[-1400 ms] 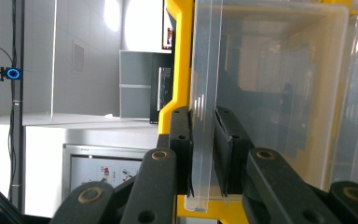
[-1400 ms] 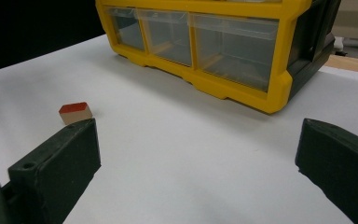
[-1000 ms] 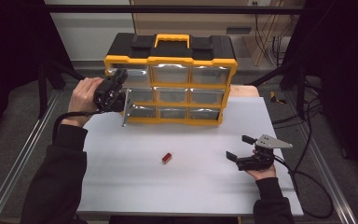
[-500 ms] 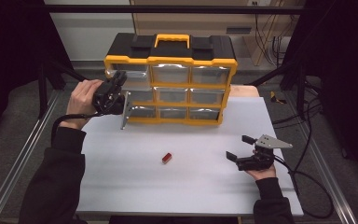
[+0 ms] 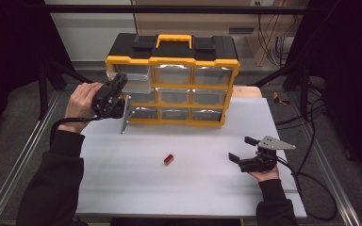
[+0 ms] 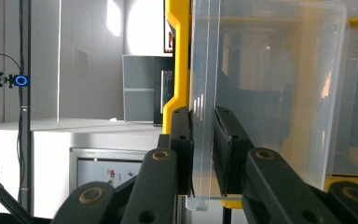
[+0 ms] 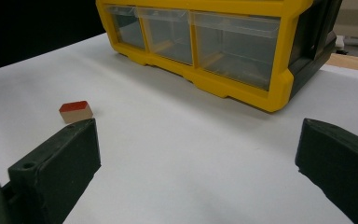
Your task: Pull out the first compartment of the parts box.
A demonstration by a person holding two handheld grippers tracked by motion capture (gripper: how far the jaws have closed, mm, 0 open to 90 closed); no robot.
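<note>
A yellow and black drawer organizer (image 5: pixel 188 52) stands at the back of the white table. My left gripper (image 5: pixel 114 95) is at its top-left corner, shut on the front lip of the clear top-left drawer (image 5: pixel 134 77), which sticks out a little from the frame. In the left gripper view both black pads pinch the clear drawer front (image 6: pixel 204 93) beside the yellow frame (image 6: pixel 179 56). A small red block (image 5: pixel 169 159) lies mid-table. My right gripper (image 5: pixel 243 148) rests open near the right front, aimed toward the block (image 7: pixel 76 111), nothing between its jaws.
The organizer's lower drawers (image 7: pixel 235 49) are all pushed in. Cables (image 5: pixel 311 183) trail off the table's right edge. Metal rails (image 5: pixel 23 155) run along the left side. Bare white table (image 5: pixel 122 188) spreads around the block.
The left gripper has shifted very slightly with the drawer front still in its grip. The right gripper and the red block have stayed put.
</note>
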